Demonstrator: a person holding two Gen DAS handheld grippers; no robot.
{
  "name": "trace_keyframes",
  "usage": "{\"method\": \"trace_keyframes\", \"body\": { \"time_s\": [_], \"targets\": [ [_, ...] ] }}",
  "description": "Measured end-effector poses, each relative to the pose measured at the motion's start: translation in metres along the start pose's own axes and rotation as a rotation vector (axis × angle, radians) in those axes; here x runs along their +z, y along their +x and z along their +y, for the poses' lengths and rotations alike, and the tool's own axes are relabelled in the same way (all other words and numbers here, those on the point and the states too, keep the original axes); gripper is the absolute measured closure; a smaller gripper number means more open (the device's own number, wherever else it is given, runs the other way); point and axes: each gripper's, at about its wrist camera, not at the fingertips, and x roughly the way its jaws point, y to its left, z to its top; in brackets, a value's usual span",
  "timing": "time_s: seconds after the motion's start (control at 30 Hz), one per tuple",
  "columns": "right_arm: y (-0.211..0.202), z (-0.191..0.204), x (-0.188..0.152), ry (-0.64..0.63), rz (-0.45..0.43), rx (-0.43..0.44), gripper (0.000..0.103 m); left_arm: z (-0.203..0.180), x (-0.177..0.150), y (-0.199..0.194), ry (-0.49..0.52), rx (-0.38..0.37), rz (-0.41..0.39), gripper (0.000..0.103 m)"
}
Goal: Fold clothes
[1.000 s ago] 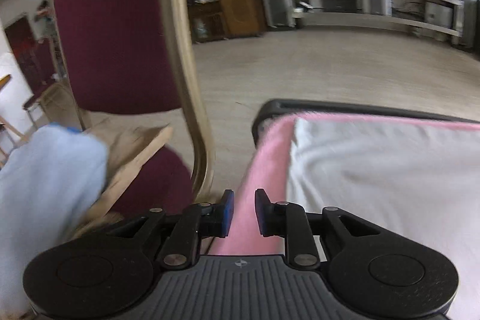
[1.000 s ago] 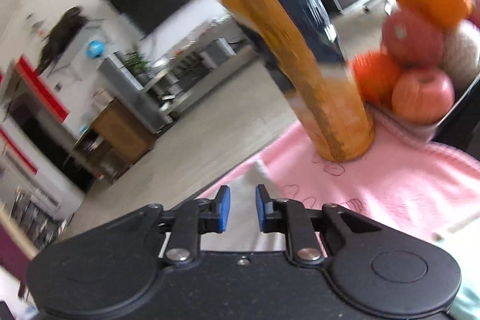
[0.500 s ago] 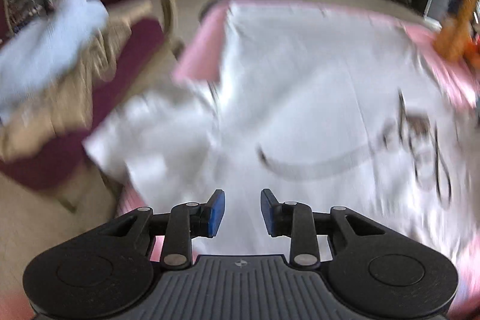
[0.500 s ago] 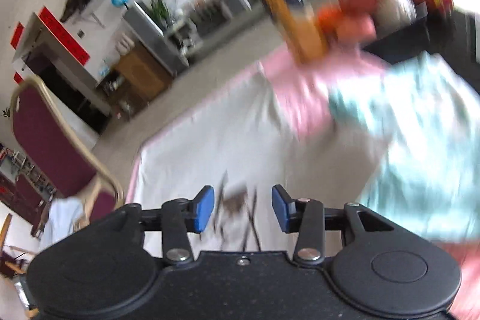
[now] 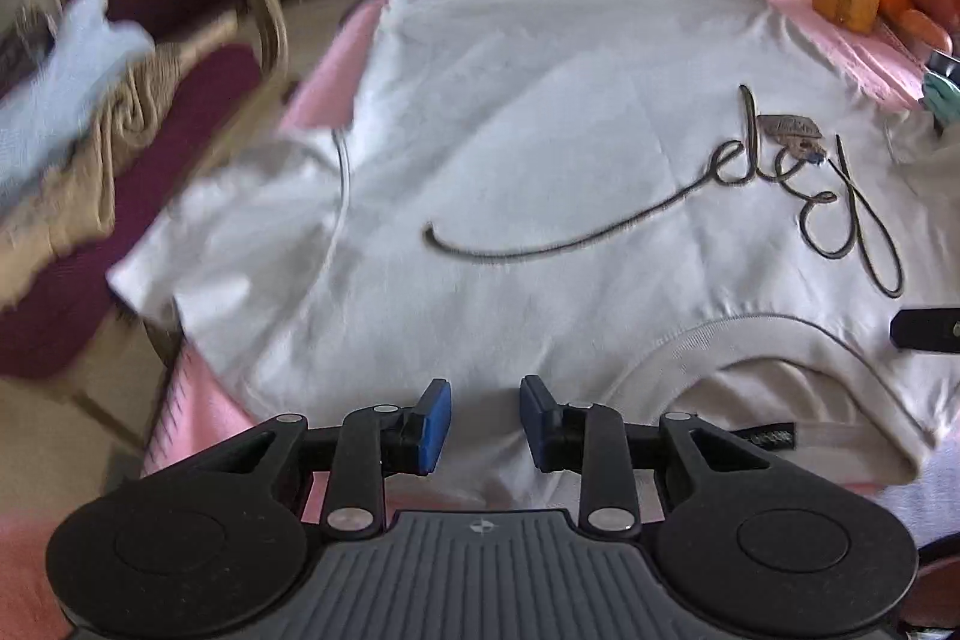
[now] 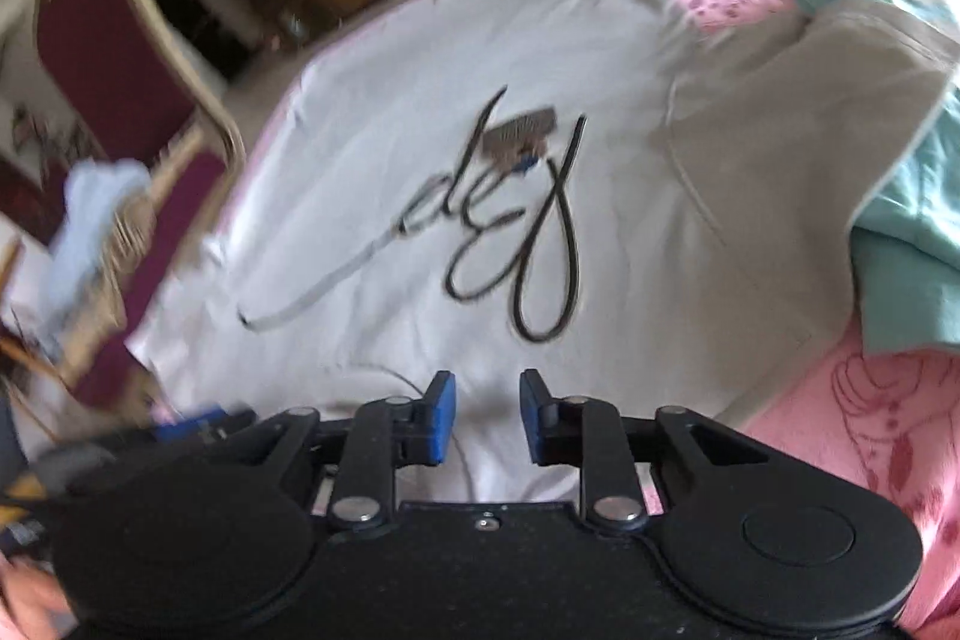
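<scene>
Left wrist: left gripper [image 5: 480, 421] part-open, empty, above white T-shirt [image 5: 540, 148] collar edge; right gripper [image 6: 487, 417] closing, empty

A pink printed blanket [image 5: 852, 40] covers the desk. A white T-shirt [image 5: 540, 148] with black script lettering lies spread flat over its middle. At two o'clock in the right wrist view, a teal garment [image 6: 906, 244] lies on the blanket, partly under the shirt's sleeve.
</scene>
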Motion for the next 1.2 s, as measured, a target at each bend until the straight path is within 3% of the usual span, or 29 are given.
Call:
{"method": "trace_keyframes", "body": {
  "time_s": [0.27,0.4,0.47,0.53,0.6,0.73,0.8,1.0,1.1,1.2],
  "targets": [
    [-0.021,0.011,-0.029,-0.159,0.093,-0.058,0.080,-0.007,-0.021,-0.026,0.112,0.001,0.036,0.079],
    [-0.043,0.009,-0.037,-0.153,0.023,-0.070,0.080,-0.006,-0.017,-0.043,0.082,-0.048,-0.017,0.072],
    [-0.055,0.002,-0.029,-0.100,-0.055,-0.060,0.074,-0.008,-0.010,-0.049,0.070,-0.074,-0.050,0.072],
    [-0.071,-0.014,-0.019,-0.007,-0.153,-0.063,0.053,-0.010,-0.002,-0.047,0.058,-0.108,-0.050,0.071],
    [-0.088,-0.036,-0.008,0.111,-0.259,-0.087,0.045,-0.013,0.007,-0.039,0.052,-0.130,-0.031,0.071],
    [-0.105,-0.085,0.016,0.314,-0.337,-0.126,0.045,-0.024,0.029,-0.022,0.028,-0.153,-0.004,0.072],
    [-0.111,-0.108,0.025,0.408,-0.367,-0.127,0.047,-0.029,0.038,-0.017,0.009,-0.194,0.007,0.072],
    [-0.112,-0.162,0.043,0.596,-0.425,-0.099,0.075,-0.048,0.033,-0.008,0.044,-0.247,0.007,0.071],
    [-0.103,-0.183,0.041,0.698,-0.437,-0.097,0.080,-0.048,0.025,0.003,0.029,-0.258,0.040,0.071],
    [-0.096,-0.196,0.040,0.781,-0.426,-0.067,0.081,-0.049,0.022,0.002,0.049,-0.260,0.021,0.071]
  ]
}}
